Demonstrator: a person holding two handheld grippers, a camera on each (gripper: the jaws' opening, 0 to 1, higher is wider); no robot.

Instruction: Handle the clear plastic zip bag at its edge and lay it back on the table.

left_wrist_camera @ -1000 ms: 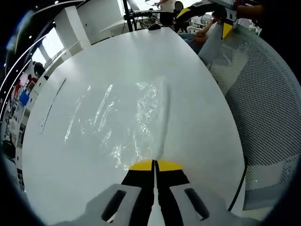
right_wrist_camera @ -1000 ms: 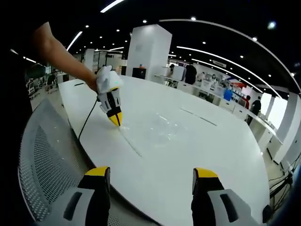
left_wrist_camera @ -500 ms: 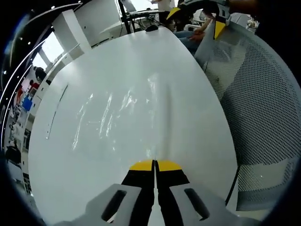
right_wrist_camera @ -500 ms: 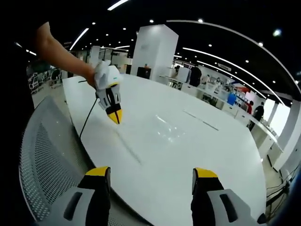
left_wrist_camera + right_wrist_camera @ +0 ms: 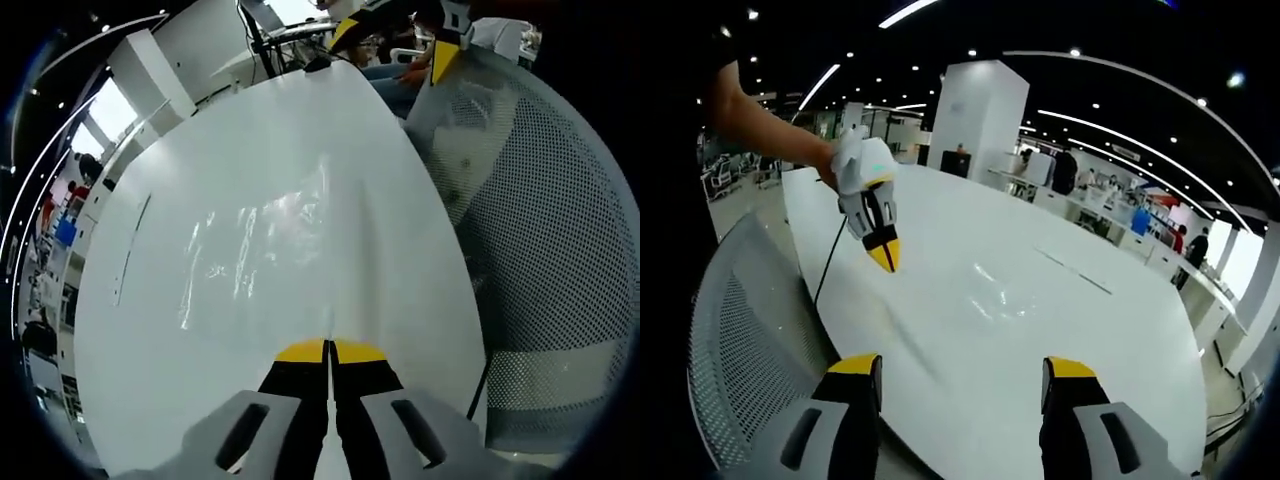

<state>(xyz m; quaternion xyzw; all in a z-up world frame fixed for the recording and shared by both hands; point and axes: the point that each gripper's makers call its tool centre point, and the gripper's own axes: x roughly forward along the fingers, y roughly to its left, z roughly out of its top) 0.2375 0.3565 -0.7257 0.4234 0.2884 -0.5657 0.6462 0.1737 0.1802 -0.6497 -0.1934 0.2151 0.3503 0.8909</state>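
Our left tongs pinch the crinkly clear plastic zip bag over the smooth white counter; our right tongs gape.

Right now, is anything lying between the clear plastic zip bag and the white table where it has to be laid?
Nothing visible: the left gripper pinches the clear plastic zip bag's edge over bare white table.

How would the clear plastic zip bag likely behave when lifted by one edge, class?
The clear plastic zip bag probably flops: its film looks wrinkled. It is likely light, being see-through and apparently empty. It may slip, since the left claw pinches just its edge above the smooth white table.
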